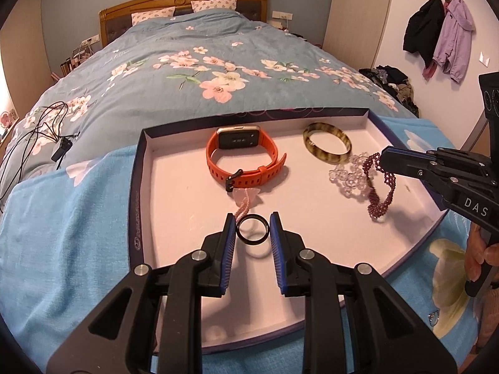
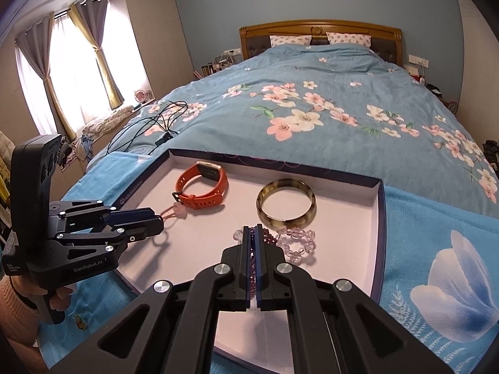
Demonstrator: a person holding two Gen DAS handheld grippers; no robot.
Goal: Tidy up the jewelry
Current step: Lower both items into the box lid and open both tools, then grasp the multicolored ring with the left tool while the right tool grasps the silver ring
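Left tool (image 1: 252,230) angled down over the shallow pink-lined tray (image 1: 174,193), clamped on a small black ring (image 1: 252,231) held just above the lining. Right tool (image 2: 253,243) likewise tilted down, pinched tight on a dangling dark purple beaded bracelet (image 1: 382,184), beside a clear crystal bead bracelet (image 2: 296,244).

My left gripper (image 1: 252,233) tilts downward, jaws narrowly parted and pinching something small, while my right gripper (image 2: 253,237) angles down beside it, jaws clamped tight together.
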